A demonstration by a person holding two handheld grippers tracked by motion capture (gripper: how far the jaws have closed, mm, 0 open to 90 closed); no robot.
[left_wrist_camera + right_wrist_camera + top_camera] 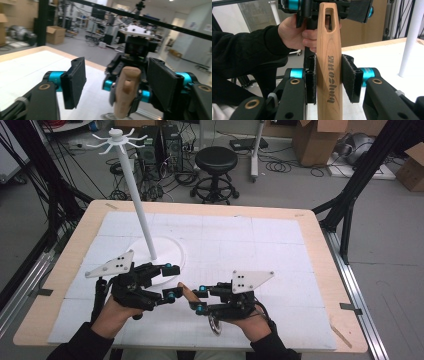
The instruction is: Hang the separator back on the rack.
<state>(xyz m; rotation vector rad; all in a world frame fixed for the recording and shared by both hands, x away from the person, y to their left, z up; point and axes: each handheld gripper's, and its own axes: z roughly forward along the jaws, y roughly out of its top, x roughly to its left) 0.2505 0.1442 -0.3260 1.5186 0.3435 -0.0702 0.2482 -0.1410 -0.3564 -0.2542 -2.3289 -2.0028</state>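
Observation:
A wooden utensil handle [329, 75] with a slot near its tip and dark lettering stands upright in the right gripper view. My right gripper [328, 80] is shut on it, both pads pressed flat against its sides. In the high view the handle [186, 292] points left from my right gripper [201, 298], and a metal loop [215, 326] hangs under that hand. My left gripper [171, 281] faces it, jaws open. In the left gripper view the handle tip [127, 85] sits between the two pads [75, 80], nearer the right one, and touches neither.
A white stand [142, 210] with several hooks at its top rises from a round base [172, 251] just behind the left gripper. White mat [250, 245] covers the wooden table [320, 250]. A black stool [216, 170] and cardboard boxes stand beyond the far edge.

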